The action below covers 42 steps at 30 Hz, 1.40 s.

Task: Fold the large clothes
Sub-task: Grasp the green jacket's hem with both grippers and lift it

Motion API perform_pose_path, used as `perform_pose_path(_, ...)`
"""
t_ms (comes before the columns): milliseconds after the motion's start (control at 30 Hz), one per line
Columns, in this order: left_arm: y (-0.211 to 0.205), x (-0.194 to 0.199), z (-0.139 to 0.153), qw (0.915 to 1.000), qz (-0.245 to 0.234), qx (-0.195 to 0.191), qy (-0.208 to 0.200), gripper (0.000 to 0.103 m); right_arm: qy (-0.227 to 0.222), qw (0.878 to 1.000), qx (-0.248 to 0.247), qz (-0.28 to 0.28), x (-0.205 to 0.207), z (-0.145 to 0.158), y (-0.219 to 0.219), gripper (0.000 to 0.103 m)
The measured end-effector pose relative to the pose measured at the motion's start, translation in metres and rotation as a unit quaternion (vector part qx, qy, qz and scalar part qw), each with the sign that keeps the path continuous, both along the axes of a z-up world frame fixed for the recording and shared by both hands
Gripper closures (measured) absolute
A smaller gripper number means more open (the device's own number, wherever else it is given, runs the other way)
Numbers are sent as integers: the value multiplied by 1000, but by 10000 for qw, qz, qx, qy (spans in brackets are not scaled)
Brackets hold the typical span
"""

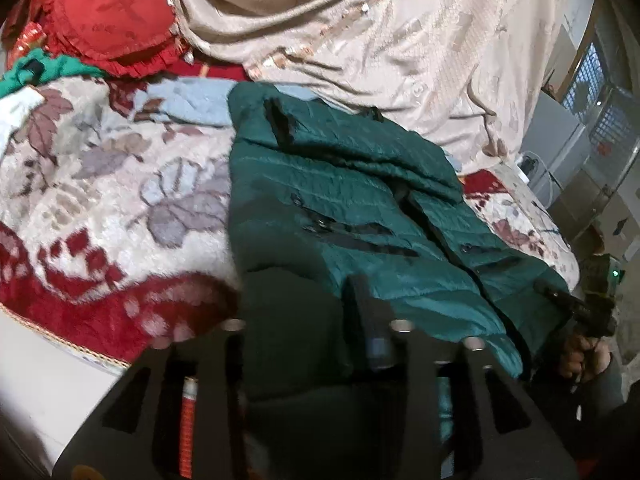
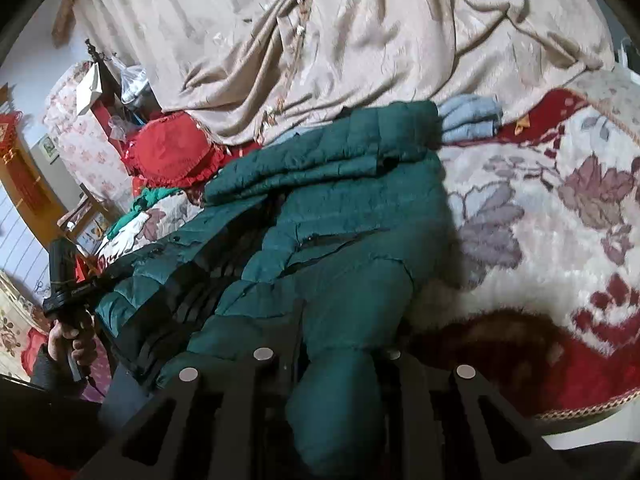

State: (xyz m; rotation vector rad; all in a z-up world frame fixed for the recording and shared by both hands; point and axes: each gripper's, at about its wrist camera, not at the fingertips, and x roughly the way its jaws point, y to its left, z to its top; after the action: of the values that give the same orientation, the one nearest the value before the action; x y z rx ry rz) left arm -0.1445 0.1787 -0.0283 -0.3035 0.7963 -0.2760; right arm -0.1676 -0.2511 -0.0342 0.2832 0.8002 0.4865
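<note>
I have the green padded coat (image 1: 360, 208) bunched between both sets of jaws, left gripper (image 1: 304, 344) and right gripper (image 2: 340, 360) clamped on its near edge, so I can lift it for folding.

Dark green quilted puffer jacket (image 1: 360, 200) (image 2: 320, 216), partly folded, rumpled, on floral blanket.
</note>
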Motion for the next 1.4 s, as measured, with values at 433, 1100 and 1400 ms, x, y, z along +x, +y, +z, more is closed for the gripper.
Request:
perform_pose_path(433,16,-17,0,9986,295,-434,-101,90,-188,9996,-15,230,-16,12,14,88)
perform_pose_path(1100,31,-81,93,9874,294,-789,-1341,90,-1316,9894,457,419,-62,112,-18,88)
perform_pose_path(1400,35,13,95,9863,945,-938,-978,90,-993,9921,744,-184,40,107,-20,88)
